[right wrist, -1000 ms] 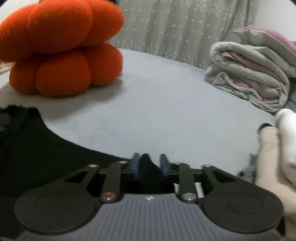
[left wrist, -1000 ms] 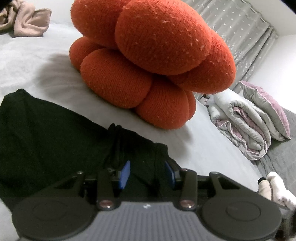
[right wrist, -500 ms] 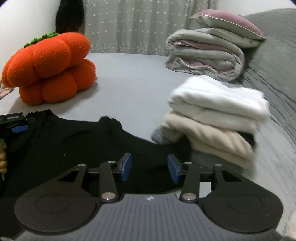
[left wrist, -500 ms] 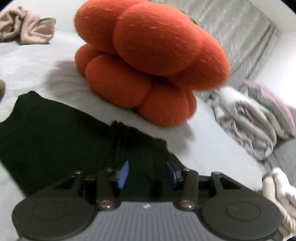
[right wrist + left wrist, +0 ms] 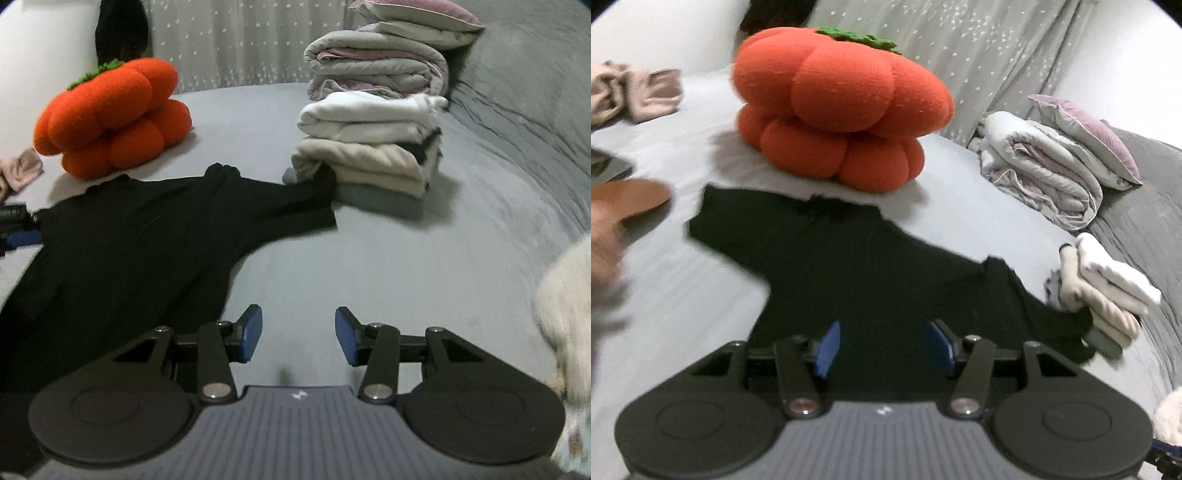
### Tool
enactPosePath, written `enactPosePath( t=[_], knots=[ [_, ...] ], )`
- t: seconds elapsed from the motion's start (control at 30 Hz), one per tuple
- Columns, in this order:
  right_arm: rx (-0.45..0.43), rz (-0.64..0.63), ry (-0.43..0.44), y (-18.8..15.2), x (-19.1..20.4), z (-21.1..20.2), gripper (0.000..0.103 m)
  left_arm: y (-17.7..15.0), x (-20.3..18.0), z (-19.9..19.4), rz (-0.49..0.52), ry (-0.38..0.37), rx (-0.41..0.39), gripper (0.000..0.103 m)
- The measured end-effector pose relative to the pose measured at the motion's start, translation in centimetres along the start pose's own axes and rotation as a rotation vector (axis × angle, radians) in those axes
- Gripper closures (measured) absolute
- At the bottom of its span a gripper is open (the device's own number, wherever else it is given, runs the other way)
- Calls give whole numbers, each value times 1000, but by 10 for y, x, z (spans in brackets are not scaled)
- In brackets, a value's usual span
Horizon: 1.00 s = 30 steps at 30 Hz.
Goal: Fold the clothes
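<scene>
Both wrist views (low, forward) share the black garment (image 5: 871,266).

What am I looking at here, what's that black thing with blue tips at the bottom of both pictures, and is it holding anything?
Those are two hand-held grabbing tools, one in each of a person's hands, each with a camera looking out along its jaws. One picture comes from the left gripper, the other from the right gripper. Both have their blue-padded jaws spread open and hold nothing. They look over a bed with a grey sheet. A black garment lies spread out on it, one sleeve reaching the stack of folded clothes. Behind sit an orange pumpkin-shaped cushion, a rolled quilt and a crumpled pink garment. The left gripper hangs over the black garment, the right over bare sheet beside it.
</scene>
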State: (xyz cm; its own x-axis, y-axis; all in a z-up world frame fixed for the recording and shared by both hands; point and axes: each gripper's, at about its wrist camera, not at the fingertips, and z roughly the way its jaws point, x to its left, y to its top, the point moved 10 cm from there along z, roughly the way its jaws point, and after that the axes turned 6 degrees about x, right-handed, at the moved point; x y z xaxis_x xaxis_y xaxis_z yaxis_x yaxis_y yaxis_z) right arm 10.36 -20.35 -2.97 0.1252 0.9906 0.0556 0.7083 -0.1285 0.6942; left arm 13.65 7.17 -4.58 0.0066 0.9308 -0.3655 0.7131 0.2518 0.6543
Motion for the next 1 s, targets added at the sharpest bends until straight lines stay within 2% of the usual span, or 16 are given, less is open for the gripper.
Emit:
enactPosePath(
  t=[0.17,0.33,0.57,0.67,0.77,0.87,0.93,1.0],
  knots=[
    [-3,63,44,-37,0,-42,54,-40,15,-50,6,34,40,46],
    [108,97,82,-92,-2,-61,52,-84,29,-87,19,54,87,46],
    [148,87,131,-140,20,-80,52,-153,37,-125,69,56,163,46],
    [145,49,127,-151,31,-90,52,-184,39,-137,81,47,197,45],
    [151,3,101,-162,36,-96,52,-215,36,-149,146,50,184,43],
    [150,-31,72,-173,38,-101,52,-240,33,-157,222,77,204,39],
    [150,-44,89,-179,45,-105,52,-263,33,-155,224,69,289,39],
    [152,-63,108,-185,53,-109,52,-285,34,-152,190,24,370,40]
  ],
)
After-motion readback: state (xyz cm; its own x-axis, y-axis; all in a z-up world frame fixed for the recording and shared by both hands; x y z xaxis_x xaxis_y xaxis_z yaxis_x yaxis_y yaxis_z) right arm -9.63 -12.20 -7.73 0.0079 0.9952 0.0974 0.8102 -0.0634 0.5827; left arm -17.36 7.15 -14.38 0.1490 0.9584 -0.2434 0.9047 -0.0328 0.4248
